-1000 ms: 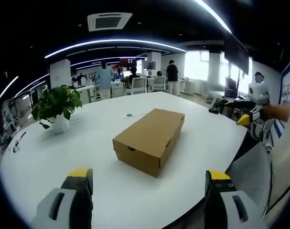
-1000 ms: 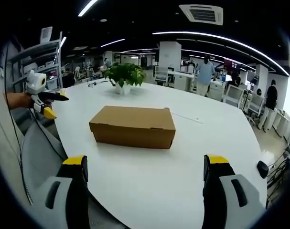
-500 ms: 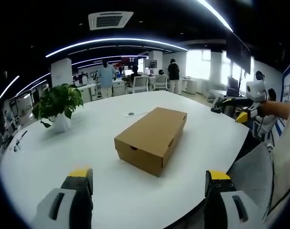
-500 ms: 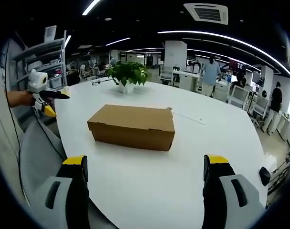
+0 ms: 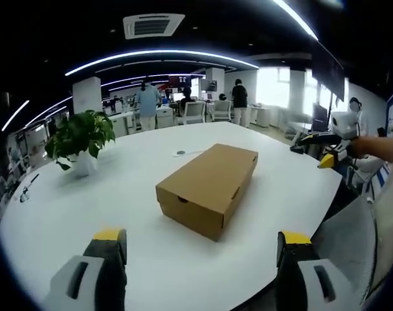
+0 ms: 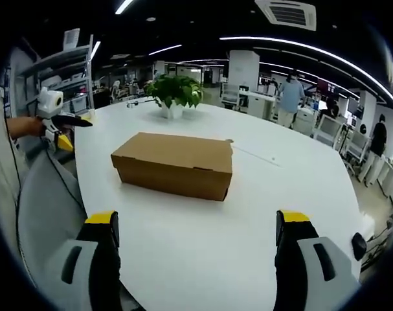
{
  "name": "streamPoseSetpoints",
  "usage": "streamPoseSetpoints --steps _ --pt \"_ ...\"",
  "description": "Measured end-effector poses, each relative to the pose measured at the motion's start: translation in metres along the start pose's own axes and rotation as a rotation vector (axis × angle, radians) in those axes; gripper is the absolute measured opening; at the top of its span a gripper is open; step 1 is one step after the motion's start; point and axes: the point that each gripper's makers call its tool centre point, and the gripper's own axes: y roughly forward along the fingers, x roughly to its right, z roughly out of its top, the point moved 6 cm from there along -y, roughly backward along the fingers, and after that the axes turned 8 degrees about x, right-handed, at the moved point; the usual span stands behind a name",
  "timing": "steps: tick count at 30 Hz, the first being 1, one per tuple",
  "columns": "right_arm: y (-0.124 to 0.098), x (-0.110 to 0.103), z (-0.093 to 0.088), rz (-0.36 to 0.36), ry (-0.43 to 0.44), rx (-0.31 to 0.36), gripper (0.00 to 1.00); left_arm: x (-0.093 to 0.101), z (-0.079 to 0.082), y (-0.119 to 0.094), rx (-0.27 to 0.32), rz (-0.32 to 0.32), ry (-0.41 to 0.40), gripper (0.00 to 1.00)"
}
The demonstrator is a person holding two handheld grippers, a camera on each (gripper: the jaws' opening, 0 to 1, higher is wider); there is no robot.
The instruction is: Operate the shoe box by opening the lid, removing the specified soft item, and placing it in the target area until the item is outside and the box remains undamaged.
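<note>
Left hand-held gripper (image 5: 199, 259) wide open, gripping nothing. Right hand-held gripper (image 6: 196, 256) likewise. Closed shoe box (image 5: 209, 188) mid-table (image 5: 67, 214), untouched.

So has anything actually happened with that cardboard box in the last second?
Not really. Both views shifted slightly, so the hands drifted a little, but nothing was grabbed or released. The cardboard box stays shut on the white table, untouched, and the potted plant sits where it was. The left gripper and right gripper remain open, short of the box.
</note>
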Motion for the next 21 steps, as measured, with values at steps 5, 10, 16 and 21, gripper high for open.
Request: streamPoseSetpoints --steps 5,10,16,21 --pt "0.005 0.004 -0.004 0.018 -0.01 -0.005 0.96 0.003 -0.005 0.006 -0.022 -0.003 0.0 0.98" --pt "0.012 0.008 -0.009 0.048 -0.012 -0.016 0.96 0.003 -0.007 0.009 -0.027 0.003 -0.001 0.97" --pt "0.019 0.013 -0.01 0.072 -0.025 -0.029 0.96 0.001 -0.012 0.015 -0.038 0.024 -0.006 0.96" --pt "0.027 0.017 -0.009 0.101 -0.048 -0.039 0.96 0.004 -0.015 0.019 -0.054 0.036 -0.014 0.95"
